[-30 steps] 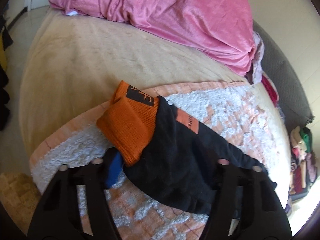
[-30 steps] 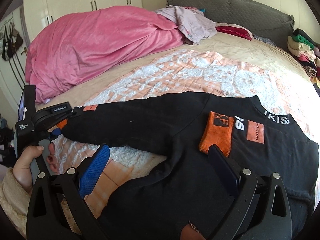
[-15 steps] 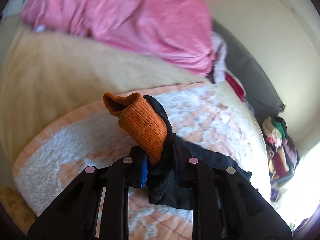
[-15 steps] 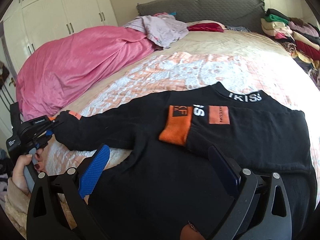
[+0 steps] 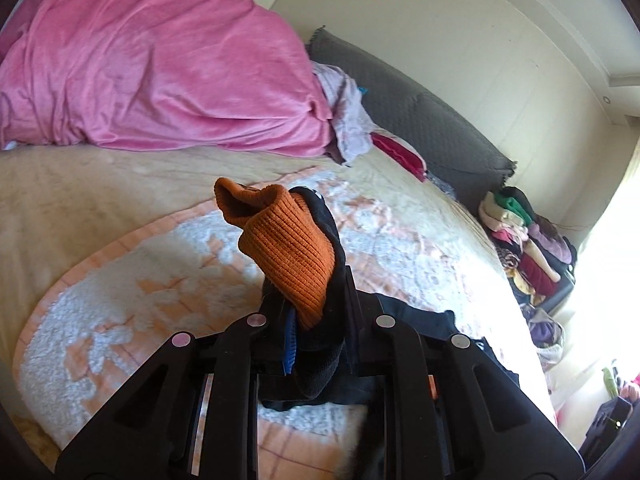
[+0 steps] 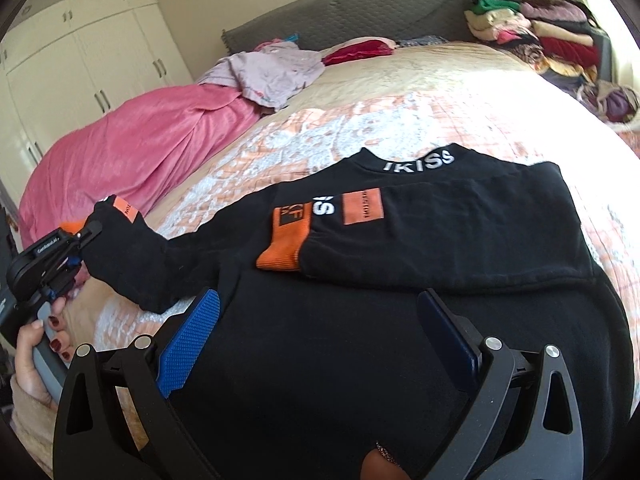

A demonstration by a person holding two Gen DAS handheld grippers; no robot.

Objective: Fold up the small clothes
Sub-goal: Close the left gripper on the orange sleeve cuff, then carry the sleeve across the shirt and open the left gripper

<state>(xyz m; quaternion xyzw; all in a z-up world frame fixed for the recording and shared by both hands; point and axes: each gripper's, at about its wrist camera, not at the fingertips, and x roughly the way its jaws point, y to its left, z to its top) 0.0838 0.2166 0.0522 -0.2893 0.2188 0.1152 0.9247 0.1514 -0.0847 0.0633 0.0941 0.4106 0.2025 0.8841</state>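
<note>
A black sweatshirt (image 6: pixel 400 280) lies on the bed's blanket (image 6: pixel 360 128), one sleeve folded across its chest, its hem cut off by the frame. The other sleeve's orange cuff (image 5: pixel 286 252) is pinched in the left gripper (image 5: pixel 316 320), whose jaws have just closed on it and hide the sleeve end. The right gripper (image 6: pixel 316 336) hovers over the sweatshirt, wide open and holding nothing.

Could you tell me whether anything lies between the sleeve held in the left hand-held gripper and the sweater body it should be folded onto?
Nothing visible does. The left hand-held gripper is shut on the sleeve, and the black sweater body beside it is bare, apart from the other sleeve already folded across the chest.
</note>
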